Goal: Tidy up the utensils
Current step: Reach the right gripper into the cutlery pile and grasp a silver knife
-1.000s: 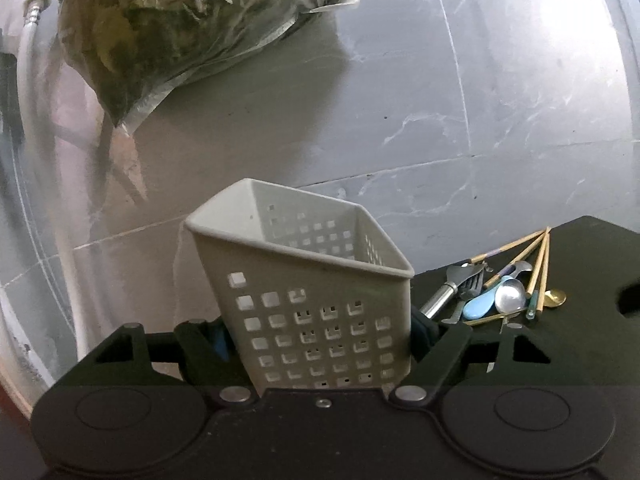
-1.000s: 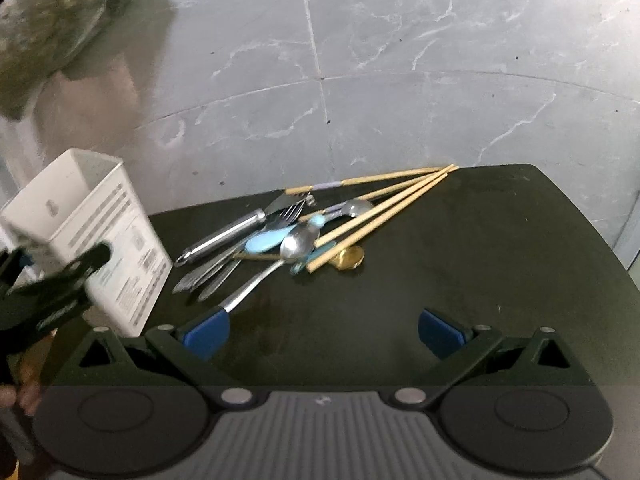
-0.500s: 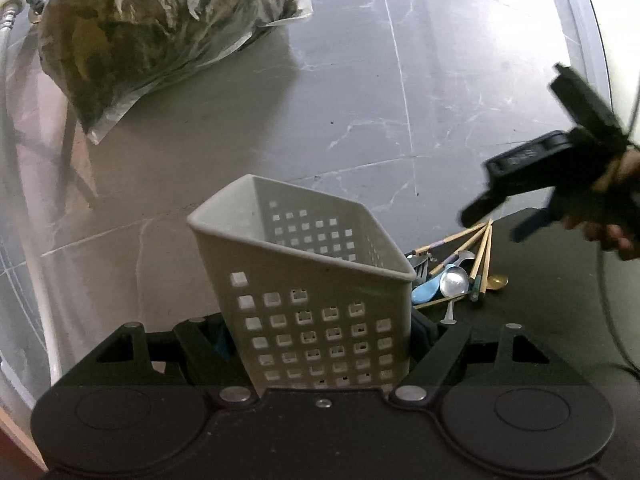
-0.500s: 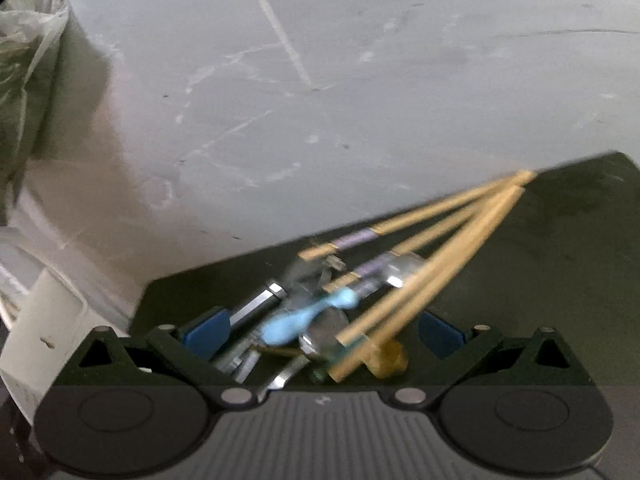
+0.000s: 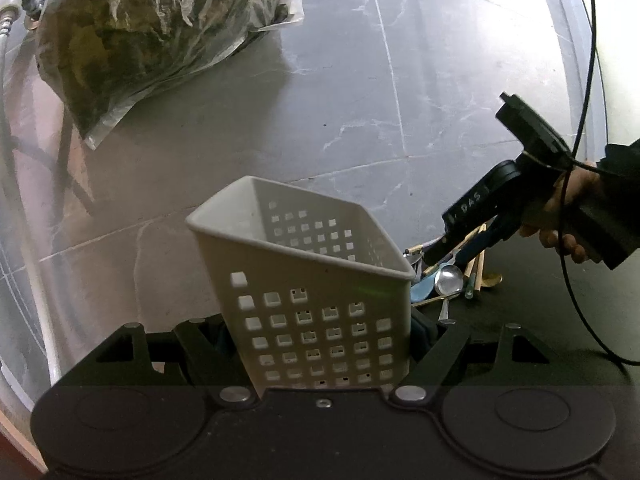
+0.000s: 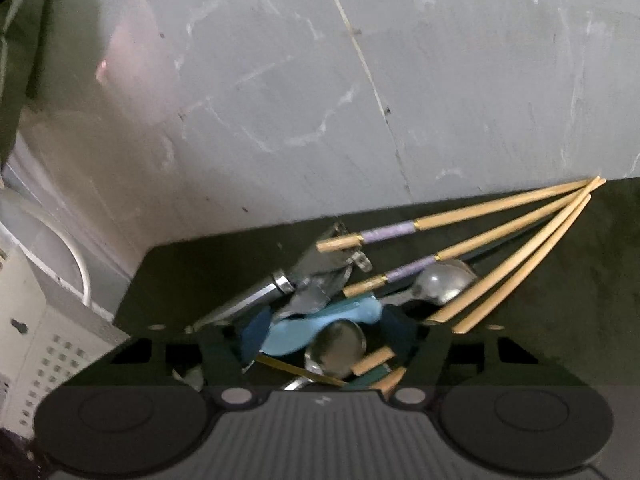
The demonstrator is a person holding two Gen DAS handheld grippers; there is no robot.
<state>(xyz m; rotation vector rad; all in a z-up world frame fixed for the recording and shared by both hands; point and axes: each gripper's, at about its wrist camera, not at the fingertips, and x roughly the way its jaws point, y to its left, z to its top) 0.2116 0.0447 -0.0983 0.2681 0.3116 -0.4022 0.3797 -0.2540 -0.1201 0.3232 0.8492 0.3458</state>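
Note:
My left gripper is shut on a white perforated utensil basket and holds it upright and slightly tilted. Just right of it, a pile of utensils lies on a black mat. In the right wrist view the pile holds a light blue spoon, steel spoons, a steel-handled fork and wooden chopsticks. My right gripper is low over the pile, its blue pads either side of the blue spoon, jaws partly closed. It also shows in the left wrist view.
A clear plastic bag of dried greenery lies on the grey marble floor at the back left. A white hose runs along the left. The basket's side shows in the right wrist view. A black cable hangs from the right gripper.
My right gripper has come down from above the mat onto the utensil pile and its jaws have narrowed around the blue spoon. My left gripper with the basket has stayed nearly still.

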